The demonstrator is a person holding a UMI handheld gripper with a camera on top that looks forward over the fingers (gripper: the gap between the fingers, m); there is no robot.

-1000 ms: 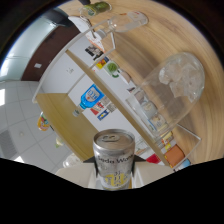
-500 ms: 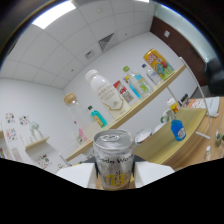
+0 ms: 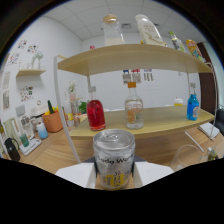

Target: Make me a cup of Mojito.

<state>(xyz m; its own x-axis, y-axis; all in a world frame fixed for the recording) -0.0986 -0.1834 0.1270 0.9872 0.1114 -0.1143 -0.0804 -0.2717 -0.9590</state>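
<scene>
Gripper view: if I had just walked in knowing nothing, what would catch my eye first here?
First, the silver soda can, upright and gripped between the gripper fingers, closest to the camera. Beyond it, on the lower wooden shelf, stand a red bottle, a clear bottle with orange liquid, and, further along, a blue bottle. More bottles stand on the upper shelf.

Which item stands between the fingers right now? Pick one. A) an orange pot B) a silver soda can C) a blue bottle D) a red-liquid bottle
B: the silver soda can sits clamped between the white fingers, while the red-liquid bottle and blue bottle stand on the wooden shelf beyond.
</scene>
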